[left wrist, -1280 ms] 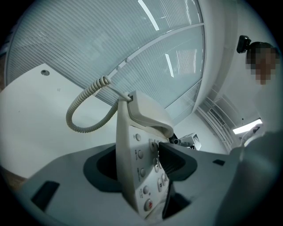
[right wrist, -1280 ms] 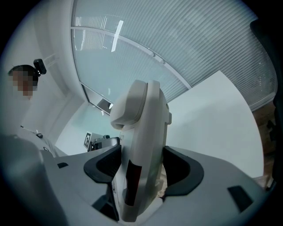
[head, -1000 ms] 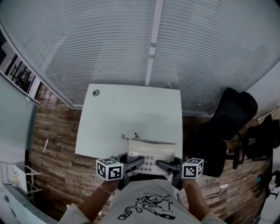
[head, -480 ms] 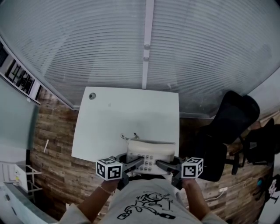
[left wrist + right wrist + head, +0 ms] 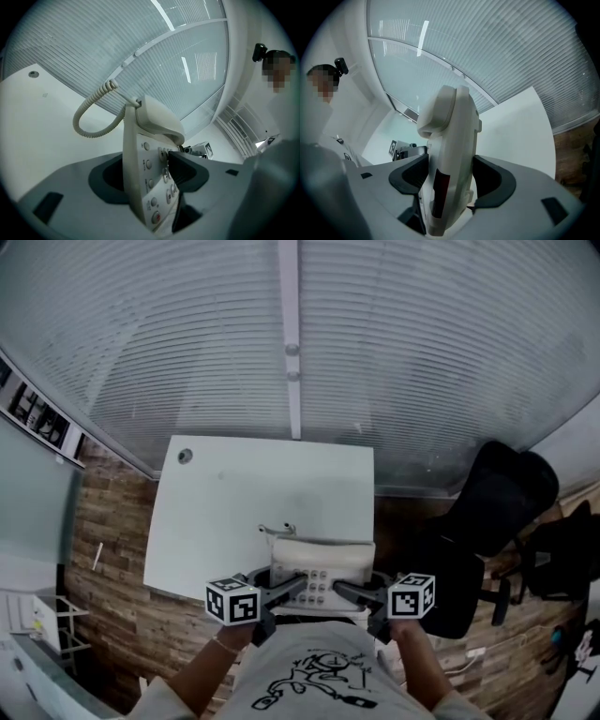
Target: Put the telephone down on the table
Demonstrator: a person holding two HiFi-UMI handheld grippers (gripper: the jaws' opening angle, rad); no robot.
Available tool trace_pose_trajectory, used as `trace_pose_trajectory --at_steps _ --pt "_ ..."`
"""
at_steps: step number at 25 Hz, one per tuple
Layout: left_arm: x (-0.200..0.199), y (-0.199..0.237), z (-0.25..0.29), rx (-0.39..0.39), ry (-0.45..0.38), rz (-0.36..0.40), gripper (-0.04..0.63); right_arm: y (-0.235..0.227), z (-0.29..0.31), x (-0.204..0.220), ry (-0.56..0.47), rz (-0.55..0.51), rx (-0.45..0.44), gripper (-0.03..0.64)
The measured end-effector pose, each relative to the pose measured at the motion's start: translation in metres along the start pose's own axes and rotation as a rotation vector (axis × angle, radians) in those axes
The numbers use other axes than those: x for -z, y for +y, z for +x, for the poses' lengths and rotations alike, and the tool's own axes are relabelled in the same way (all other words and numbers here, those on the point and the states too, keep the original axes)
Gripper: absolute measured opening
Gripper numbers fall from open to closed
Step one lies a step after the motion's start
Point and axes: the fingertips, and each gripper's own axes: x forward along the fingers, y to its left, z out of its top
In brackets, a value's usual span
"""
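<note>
A white desk telephone [image 5: 322, 568] with its handset on the cradle and a coiled cord [image 5: 89, 117] hangs between my two grippers, at the near edge of the white table [image 5: 253, 493]. My left gripper [image 5: 298, 587] is shut on the keypad side of the telephone [image 5: 150, 164], with a dark pad pressing on the buttons. My right gripper [image 5: 345, 592] is shut on the other side, and the telephone [image 5: 452, 154] fills the space between its pads. The telephone stays upright in both gripper views, clear of the tabletop.
A ribbed glass wall [image 5: 281, 334] stands behind the table. A black office chair [image 5: 487, 512] is at the right, over the wooden floor [image 5: 103, 577]. A small round fitting [image 5: 185, 456] sits in the table's far left corner.
Both grippers have carried the telephone forward together. The table has come nearer and slid left and down in the head view. The grip on the telephone looks the same.
</note>
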Motion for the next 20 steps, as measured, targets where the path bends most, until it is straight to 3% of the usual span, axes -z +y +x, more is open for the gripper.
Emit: trace_pose_trajectory --at_steps 9,20 --pt "-0.019 0.001 0.008 -0.009 -0.022 -0.008 0.250 -0.003 0.003 -0.023 0.013 0.000 -0.018 0.312" --pt "-0.034 0.011 0.004 0.021 0.014 -0.009 0.249 0.001 0.015 -0.033 -0.007 -0.002 0.019 0.311"
